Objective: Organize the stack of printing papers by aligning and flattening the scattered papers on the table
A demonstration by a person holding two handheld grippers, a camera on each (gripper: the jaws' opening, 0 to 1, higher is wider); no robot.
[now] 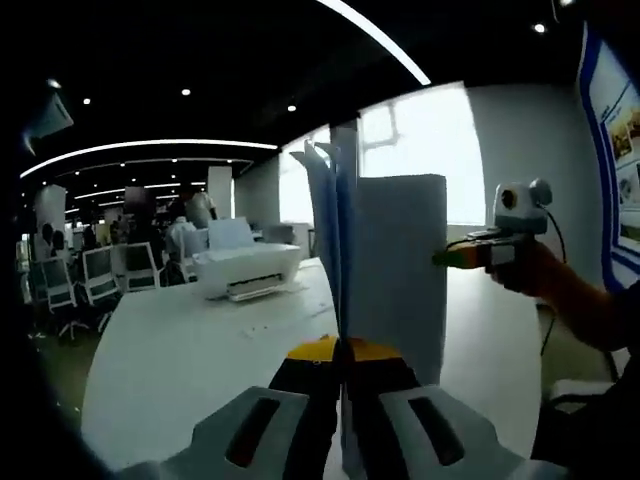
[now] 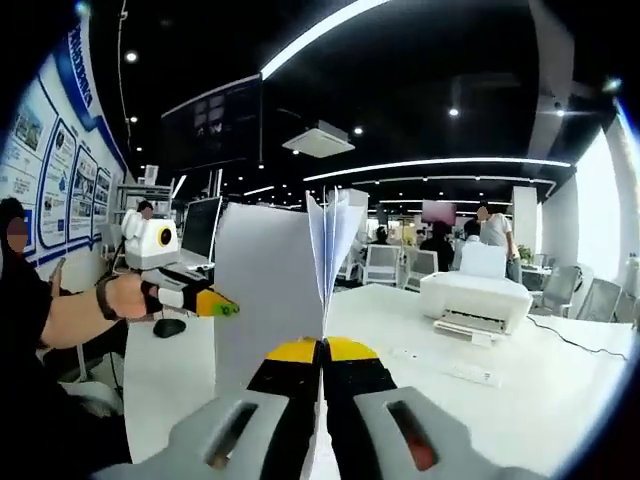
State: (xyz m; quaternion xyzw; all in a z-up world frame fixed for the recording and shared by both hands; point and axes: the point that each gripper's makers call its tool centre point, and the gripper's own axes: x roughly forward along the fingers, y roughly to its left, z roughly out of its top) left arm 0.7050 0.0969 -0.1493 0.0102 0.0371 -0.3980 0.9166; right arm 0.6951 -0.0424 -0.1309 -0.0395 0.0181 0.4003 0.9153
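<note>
White table [image 1: 190, 350] in open office carries upright paper stack [image 1: 395, 270], held on edge between two grippers. Left gripper [image 1: 342, 400] jaws closed on one side edge; right gripper [image 2: 322, 400] jaws closed on opposite edge. Sheets light, floppy, slippery, fanning at top. Grip mid-edge, tap bottom edge on table. Printer [image 1: 245, 268] behind stack.

left claw [image 1: 343, 372]: grey jaws, yellow-black tips | right claw [image 2: 322, 372]: same | dark wristband [image 2: 102, 297]
</note>
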